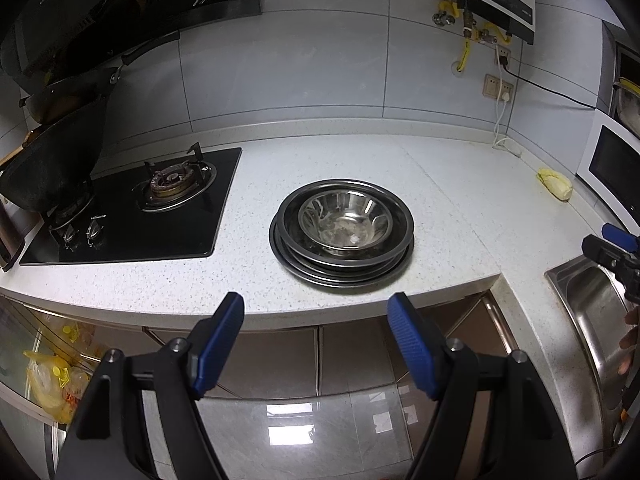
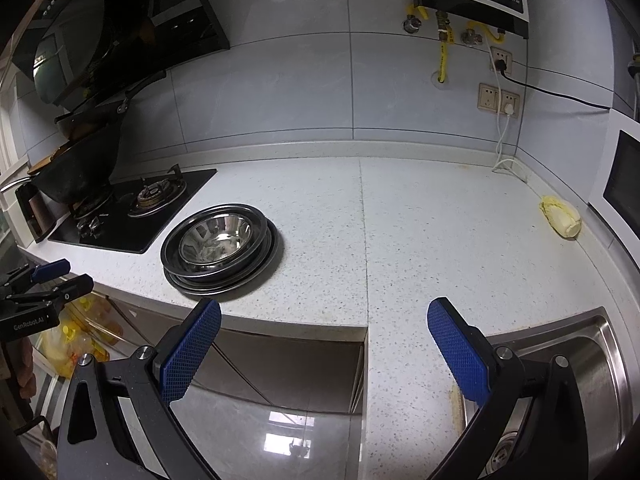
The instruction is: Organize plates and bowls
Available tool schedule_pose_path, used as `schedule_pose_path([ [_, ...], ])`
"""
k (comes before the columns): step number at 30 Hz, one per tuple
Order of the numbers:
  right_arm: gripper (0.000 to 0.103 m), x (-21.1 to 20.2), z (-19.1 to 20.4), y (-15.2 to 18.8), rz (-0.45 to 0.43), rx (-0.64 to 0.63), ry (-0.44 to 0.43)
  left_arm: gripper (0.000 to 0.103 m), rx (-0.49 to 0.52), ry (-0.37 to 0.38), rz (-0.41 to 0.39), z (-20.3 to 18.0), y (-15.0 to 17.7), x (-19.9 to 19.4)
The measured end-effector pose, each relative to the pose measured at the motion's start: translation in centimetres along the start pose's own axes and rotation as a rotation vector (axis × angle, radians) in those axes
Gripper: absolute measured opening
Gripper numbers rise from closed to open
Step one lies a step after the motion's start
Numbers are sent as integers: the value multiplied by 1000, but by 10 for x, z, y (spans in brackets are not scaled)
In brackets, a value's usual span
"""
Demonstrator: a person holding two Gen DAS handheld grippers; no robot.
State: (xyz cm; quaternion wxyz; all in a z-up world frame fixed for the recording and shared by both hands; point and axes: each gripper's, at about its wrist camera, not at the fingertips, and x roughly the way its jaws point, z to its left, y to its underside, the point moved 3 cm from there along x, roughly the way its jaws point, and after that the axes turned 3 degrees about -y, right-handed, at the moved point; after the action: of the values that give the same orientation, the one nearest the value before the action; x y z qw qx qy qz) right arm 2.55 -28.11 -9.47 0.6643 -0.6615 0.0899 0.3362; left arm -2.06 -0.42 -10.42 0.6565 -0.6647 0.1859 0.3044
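Observation:
A steel bowl (image 1: 345, 222) sits inside a stack of dark-rimmed metal plates (image 1: 296, 258) on the speckled white counter (image 1: 440, 200), just right of the stove. My left gripper (image 1: 316, 312) hovers in front of the counter edge, short of the stack, open with nothing between its blue pads. In the right wrist view the same bowl (image 2: 216, 238) and plate stack (image 2: 264, 258) lie to the left. My right gripper (image 2: 324, 322) is open and empty, over the counter's front edge beside the sink. The left gripper (image 2: 60, 276) shows at the left border.
A black gas stove (image 1: 132, 216) with a wok (image 1: 48, 172) stands at the left. A steel sink (image 2: 592, 368) is at the right, a yellow cloth (image 2: 560, 218) near a white microwave (image 2: 624, 188). Cabinet fronts (image 1: 320, 356) lie below the counter.

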Motion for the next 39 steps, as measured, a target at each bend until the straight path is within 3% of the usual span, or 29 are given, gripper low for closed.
schedule_pose_path([
  [18, 102, -15, -20, 0, -32, 60, 68, 73, 5, 23, -6, -5, -3, 1],
  [39, 102, -10, -23, -1, -24, 60, 68, 73, -32, 49, -4, -3, -5, 2],
])
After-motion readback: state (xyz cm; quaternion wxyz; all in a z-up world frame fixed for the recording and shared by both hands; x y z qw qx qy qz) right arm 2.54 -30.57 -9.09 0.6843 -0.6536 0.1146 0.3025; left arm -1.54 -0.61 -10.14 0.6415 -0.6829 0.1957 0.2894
